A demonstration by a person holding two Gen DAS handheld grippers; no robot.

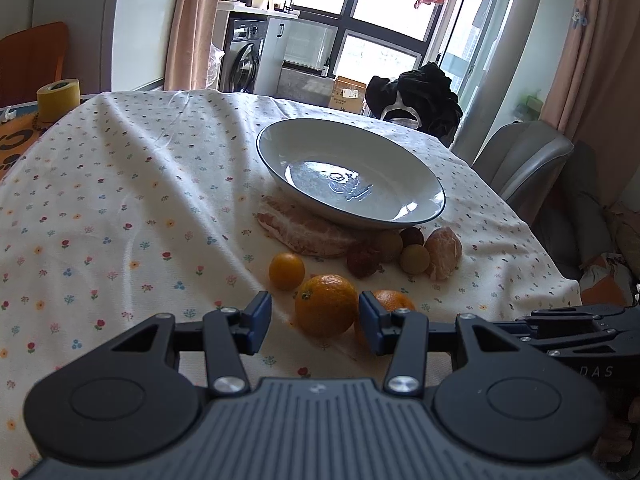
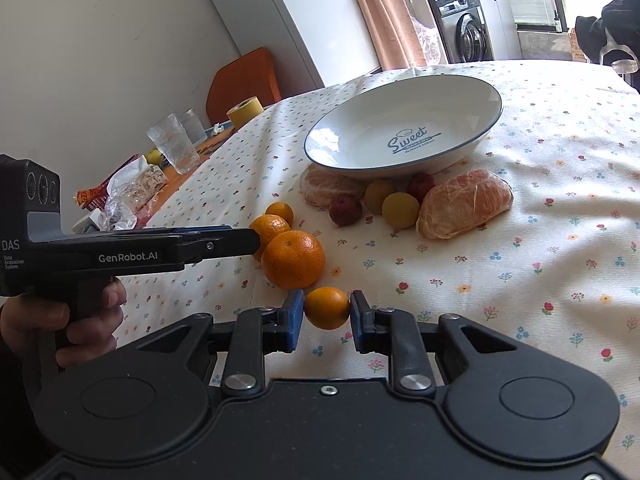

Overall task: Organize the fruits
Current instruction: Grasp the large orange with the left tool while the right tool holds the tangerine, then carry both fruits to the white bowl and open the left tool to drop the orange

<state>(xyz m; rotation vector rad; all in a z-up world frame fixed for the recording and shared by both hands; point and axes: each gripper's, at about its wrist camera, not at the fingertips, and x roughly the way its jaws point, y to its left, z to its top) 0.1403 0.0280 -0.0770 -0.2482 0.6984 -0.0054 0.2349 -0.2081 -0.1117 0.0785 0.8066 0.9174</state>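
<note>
The right gripper (image 2: 327,312) is closed on a small orange (image 2: 327,307), both blue pads touching its sides. At 11 o'clock from it sits a large orange (image 2: 294,258), with the left gripper (image 2: 256,240) reaching in beside it. In the left wrist view the left gripper (image 1: 314,316) stands spread wide around that large orange (image 1: 326,305), pads apart from it. The empty plate (image 2: 400,136) lies at 12 o'clock on the floral tablecloth (image 2: 540,240), 2 peeled citrus pieces (image 2: 464,204) near its rim.

Both wrist views sit low over the table, sharing the plate (image 1: 430,194) (image 2: 320,152).
</note>
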